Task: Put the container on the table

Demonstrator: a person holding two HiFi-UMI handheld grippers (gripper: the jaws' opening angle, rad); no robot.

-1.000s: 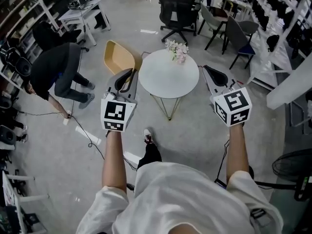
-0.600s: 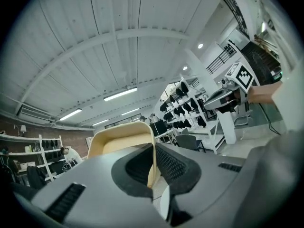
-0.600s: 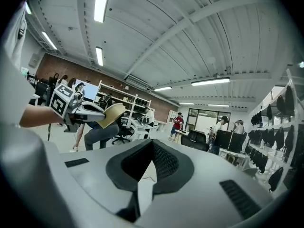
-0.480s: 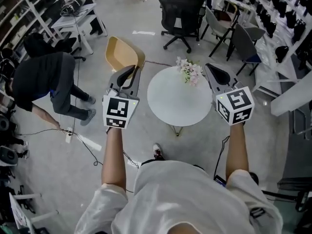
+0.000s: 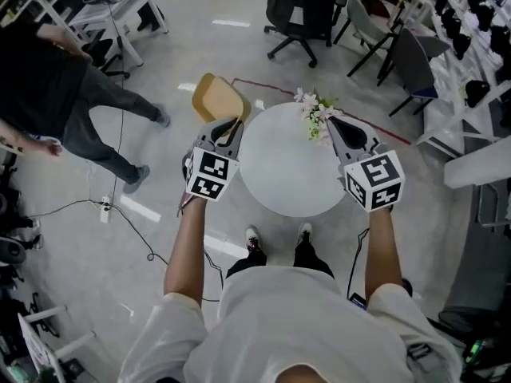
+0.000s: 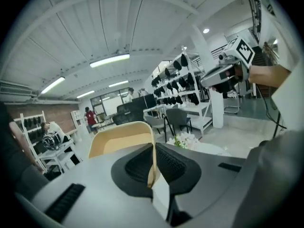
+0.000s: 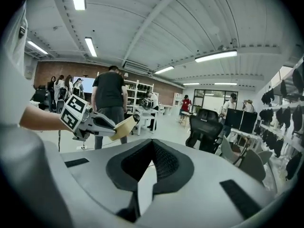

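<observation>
A tan, shallow container [image 5: 217,98] hangs just off the left edge of the round white table [image 5: 279,174]. My left gripper [image 5: 226,126] is shut on its near rim. In the left gripper view the rim of the container [image 6: 121,139] stands pinched between the dark pads [image 6: 166,163] of the left gripper [image 6: 153,175]. My right gripper [image 5: 331,124] hovers over the table's right side beside a bunch of pale flowers [image 5: 315,116]. In its own view the right gripper [image 7: 151,160] is shut and empty, and the container [image 7: 124,126] shows across from it.
A black office chair [image 5: 299,6] and grey chairs [image 5: 399,54] stand beyond the table. A person in dark clothes [image 5: 56,86] is at the left near a white desk [image 5: 120,6]. A cable [image 5: 128,206] lies on the floor. Shelving runs along the right.
Both grippers have come forward and down to the table, which now lies between them. The container stays in the left gripper. The person at the left has moved.
</observation>
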